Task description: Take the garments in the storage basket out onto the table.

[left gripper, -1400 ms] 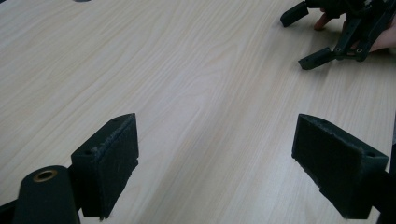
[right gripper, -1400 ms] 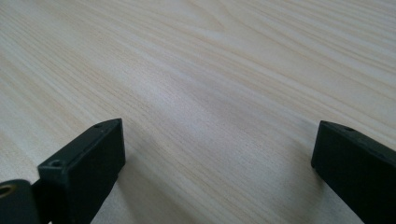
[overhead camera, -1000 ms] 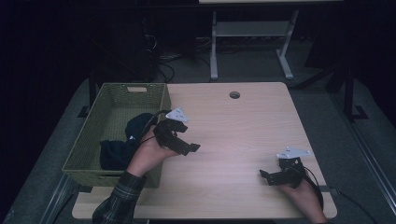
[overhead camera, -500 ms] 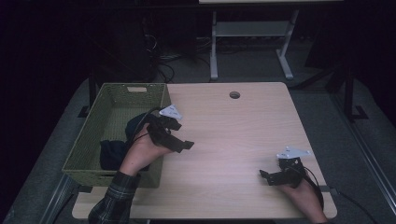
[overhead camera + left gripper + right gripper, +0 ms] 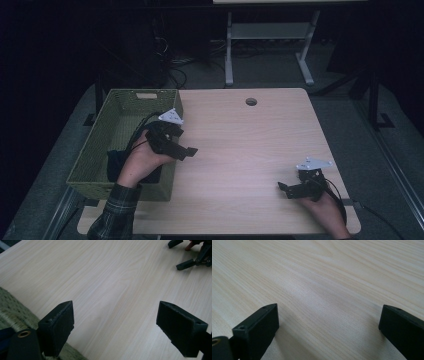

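One basket [image 5: 95, 150]; one dark cloth [image 5: 116, 161]; two hand-held grippers: left hand-held gripper [image 5: 186, 151]; right hand-held gripper [image 5: 286, 189]

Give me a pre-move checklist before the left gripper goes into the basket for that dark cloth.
1. Left gripper open: ok, its jaws stand wide apart with nothing between them.
2. Left gripper over the basket: not ok, its jaws point out over the table beside the basket's right wall.
3. Dark cloth within the basket: ok, it lies at the near end, partly hidden by the left hand.
4. Right gripper out of the way: ok, it sits at the table's near right, jaws open.
5. Cloth free of snags: cannot tell.
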A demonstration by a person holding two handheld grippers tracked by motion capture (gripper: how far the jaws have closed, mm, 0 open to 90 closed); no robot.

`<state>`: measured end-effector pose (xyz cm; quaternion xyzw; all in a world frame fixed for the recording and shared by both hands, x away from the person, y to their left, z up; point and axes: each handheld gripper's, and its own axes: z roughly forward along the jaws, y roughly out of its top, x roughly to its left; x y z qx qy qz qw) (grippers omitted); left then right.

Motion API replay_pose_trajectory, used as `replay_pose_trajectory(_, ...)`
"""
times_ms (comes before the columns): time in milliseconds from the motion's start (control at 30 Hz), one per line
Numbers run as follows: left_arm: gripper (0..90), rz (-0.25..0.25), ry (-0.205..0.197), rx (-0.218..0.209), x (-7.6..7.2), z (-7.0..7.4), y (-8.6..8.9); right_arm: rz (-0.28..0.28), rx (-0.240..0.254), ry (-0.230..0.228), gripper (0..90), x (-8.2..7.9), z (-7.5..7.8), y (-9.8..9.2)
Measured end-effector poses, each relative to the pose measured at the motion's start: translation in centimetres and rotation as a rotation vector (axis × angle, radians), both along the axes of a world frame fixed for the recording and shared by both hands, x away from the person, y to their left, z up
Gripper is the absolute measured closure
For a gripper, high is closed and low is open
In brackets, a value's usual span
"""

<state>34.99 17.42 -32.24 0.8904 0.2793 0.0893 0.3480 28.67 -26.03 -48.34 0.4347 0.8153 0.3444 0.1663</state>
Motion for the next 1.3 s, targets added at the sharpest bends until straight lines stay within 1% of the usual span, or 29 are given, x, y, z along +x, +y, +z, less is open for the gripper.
replay_pose_trajectory(167,14.3,0.021,-0.002,0.006,0.0,0.2,0.9,-0.001,0.0,0.0,2.2,0.0,0.0,0.0)
replay_pose_trajectory(367,14.3,0.036,0.0,0.023,0.0,0.3,1.5,-0.001,0.0,0.0,2.2,0.0,0.0,0.0)
replay_pose_trajectory(633,14.3,0.067,0.001,0.031,0.1,0.3,2.4,0.0,0.0,0.0,2.2,0.0,0.0,0.0)
replay_pose_trajectory(700,14.3,0.081,-0.002,0.043,0.0,0.4,3.0,0.0,0.0,0.0,2.2,0.0,0.0,0.0)
replay_pose_trajectory(767,14.3,0.098,-0.006,0.038,0.0,0.4,3.3,-0.001,0.0,0.0,2.2,0.0,0.0,0.0)
replay_pose_trajectory(800,14.3,0.099,-0.007,0.044,0.0,0.5,3.5,0.0,0.0,0.0,2.2,0.0,0.0,0.0)
replay_pose_trajectory(967,14.3,0.124,-0.006,0.04,-0.2,0.5,4.3,0.005,-0.001,0.002,2.2,0.0,0.0,0.1)
replay_pose_trajectory(1067,14.3,0.147,-0.005,0.041,-0.4,0.5,5.1,0.008,0.0,0.002,2.2,0.1,0.0,0.1)
replay_pose_trajectory(1300,14.3,0.177,-0.007,0.044,-0.4,0.5,6.3,0.014,0.0,-0.001,2.2,0.2,0.0,0.1)
